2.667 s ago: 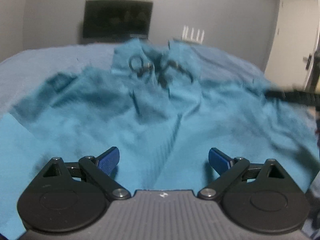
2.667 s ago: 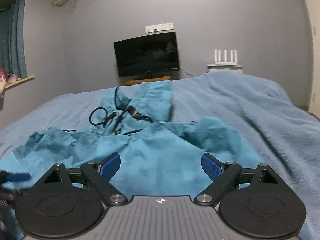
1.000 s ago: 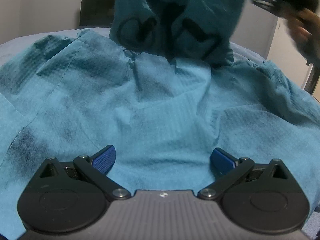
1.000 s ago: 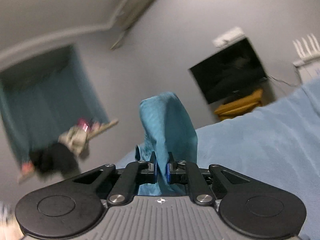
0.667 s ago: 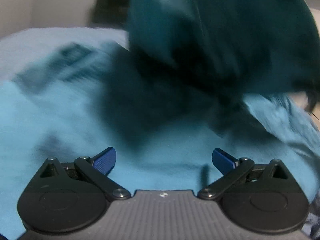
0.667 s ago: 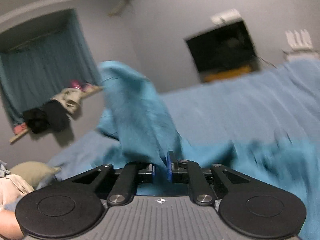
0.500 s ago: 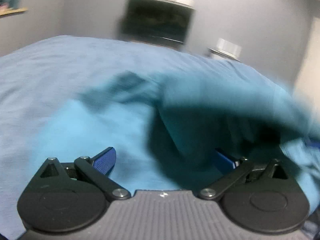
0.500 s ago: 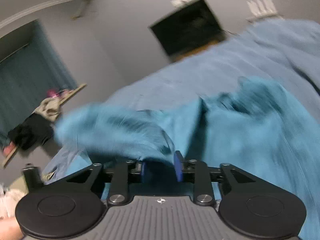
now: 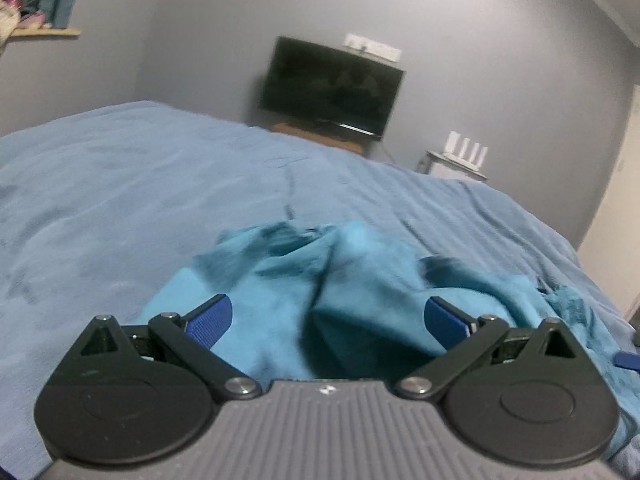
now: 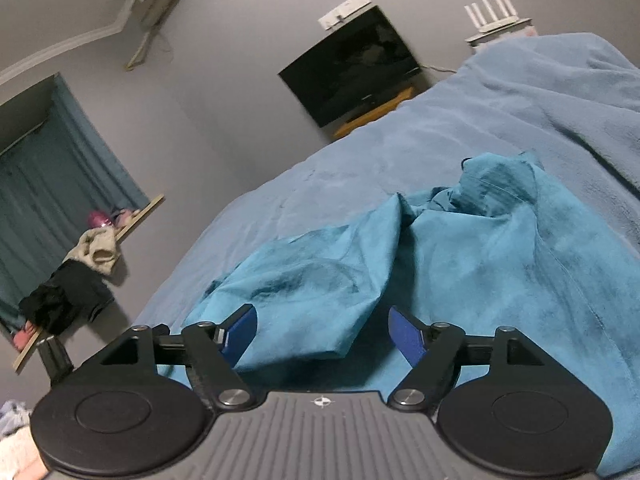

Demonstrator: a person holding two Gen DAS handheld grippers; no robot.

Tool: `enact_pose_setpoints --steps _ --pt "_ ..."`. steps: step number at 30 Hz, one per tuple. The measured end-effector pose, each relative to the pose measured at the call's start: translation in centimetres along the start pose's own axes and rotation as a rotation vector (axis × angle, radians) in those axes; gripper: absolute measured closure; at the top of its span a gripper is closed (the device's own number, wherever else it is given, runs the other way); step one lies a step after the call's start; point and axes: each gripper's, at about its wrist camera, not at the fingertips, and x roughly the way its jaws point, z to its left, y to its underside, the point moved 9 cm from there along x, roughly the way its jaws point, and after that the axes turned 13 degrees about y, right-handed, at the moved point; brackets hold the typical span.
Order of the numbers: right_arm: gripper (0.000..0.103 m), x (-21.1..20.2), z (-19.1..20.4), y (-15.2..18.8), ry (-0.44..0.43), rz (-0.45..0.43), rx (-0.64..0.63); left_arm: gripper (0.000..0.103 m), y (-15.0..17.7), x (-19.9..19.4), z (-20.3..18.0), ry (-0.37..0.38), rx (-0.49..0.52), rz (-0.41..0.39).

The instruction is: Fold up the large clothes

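Crumpled teal garment on blue bedspread, before spread fingers.

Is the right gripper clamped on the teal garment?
No: the right gripper has just been opening, its pads clear of the teal garment on the bed.

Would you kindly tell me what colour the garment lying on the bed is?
The garment is plain teal, brighter than the bed; clearest in the right wrist view.

My teal garment lies plain and unpatterned on the paler, dusty-blue bedspread. My gripper fingers carry royal-blue pads on black arms, with a ribbed grey body. On the far grey wall sits a black television; at the left, dark teal curtains.
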Motion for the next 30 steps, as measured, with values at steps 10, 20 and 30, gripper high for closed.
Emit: enact_pose_setpoints --steps 10,20,30 --pt "0.067 9.1 -0.6 1.6 0.033 0.123 0.084 0.0 1.0 4.2 -5.1 0.107 0.138 0.056" --pt "0.076 10.7 0.2 2.7 0.264 0.038 -0.303 0.0 8.4 8.1 -3.5 0.074 0.167 0.405" --pt "0.038 5.9 1.2 0.2 0.247 -0.153 -0.236 0.0 5.2 5.6 -5.3 0.0 0.238 0.285"
